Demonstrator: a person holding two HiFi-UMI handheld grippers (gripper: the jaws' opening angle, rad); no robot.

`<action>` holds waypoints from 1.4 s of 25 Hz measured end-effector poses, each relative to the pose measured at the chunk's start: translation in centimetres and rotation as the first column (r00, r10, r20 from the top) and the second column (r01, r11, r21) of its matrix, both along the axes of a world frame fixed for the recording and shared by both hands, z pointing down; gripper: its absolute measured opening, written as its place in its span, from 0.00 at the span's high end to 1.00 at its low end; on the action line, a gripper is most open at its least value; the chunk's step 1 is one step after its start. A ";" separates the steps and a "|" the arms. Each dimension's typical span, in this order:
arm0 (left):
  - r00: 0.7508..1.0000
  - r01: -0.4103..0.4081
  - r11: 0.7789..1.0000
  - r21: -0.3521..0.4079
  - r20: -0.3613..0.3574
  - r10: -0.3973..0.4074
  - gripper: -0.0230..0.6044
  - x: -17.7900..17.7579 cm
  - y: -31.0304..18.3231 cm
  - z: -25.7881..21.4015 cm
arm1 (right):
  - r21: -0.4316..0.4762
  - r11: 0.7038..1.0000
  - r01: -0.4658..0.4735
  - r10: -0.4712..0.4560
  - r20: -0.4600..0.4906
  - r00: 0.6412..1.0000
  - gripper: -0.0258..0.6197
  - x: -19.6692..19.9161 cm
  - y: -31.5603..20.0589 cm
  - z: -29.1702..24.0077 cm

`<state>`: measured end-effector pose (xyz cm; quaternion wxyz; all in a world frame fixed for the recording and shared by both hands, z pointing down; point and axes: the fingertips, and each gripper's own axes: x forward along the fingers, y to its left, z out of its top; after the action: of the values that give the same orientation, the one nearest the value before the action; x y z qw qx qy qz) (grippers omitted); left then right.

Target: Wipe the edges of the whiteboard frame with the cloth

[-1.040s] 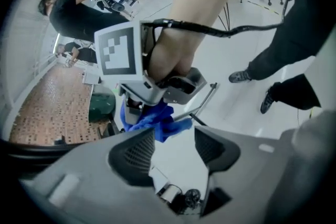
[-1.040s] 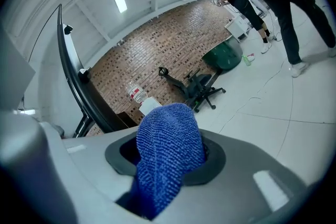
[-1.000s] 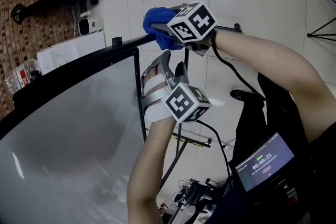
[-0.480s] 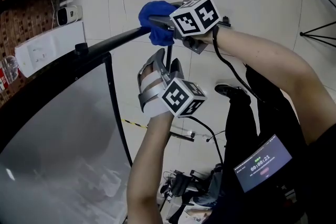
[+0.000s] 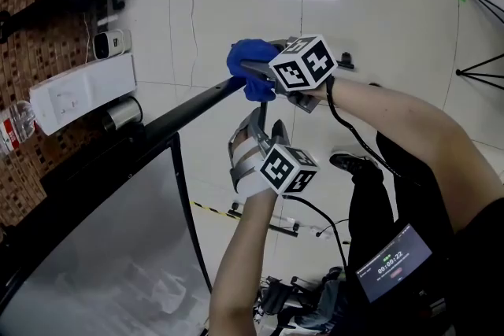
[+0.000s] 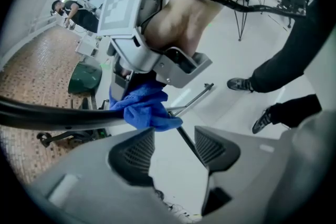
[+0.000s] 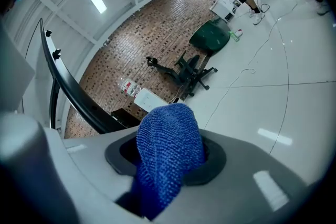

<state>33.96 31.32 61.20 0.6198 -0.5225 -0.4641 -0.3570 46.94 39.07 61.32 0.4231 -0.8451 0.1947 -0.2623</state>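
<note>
While we are looking down over the whiteboard point(image 5: 102, 248), the right tool point(image 5: 264, 75) is clamping the blue cloth point(image 7: 169, 144) tight between its jaws, with a fat fold bulging out ahead of them. We are pressing that cloth against the black frame point(image 5: 185, 108), right at the upper end of its top bar, where the bar is reaching out over the pale floor point(image 5: 378, 27). Just below, the left tool point(image 6: 173, 145) is pointing steeply down, its jaws partly apart and gripping nothing. A thin dark rod point(image 6: 191, 102) is showing through the gap, and we cannot tell how near it is. Both tools are sitting close together, the left one just under the cloth.
</note>
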 end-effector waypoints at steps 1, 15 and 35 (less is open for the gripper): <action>1.000 0.006 1.000 0.007 0.001 -0.006 0.58 0.1 0.5 0.8 | -0.003 1.000 0.005 -0.005 0.001 1.000 0.72 -0.2 0.5 0.8; 0.988 0.135 0.991 0.020 0.071 -0.136 0.58 -0.3 0.4 7.4 | -0.014 1.000 0.027 -0.026 0.065 0.998 0.72 -0.5 0.8 8.1; 0.915 0.369 0.929 -0.003 0.178 -0.363 0.58 -1.4 -4.3 11.4 | -0.268 0.951 0.152 -0.107 0.175 0.979 0.72 -2.2 0.6 15.9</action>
<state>32.56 27.06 72.62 0.4893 -0.5783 -0.4169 -0.5023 44.73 39.68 77.21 0.2953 -0.8583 0.1764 -0.3808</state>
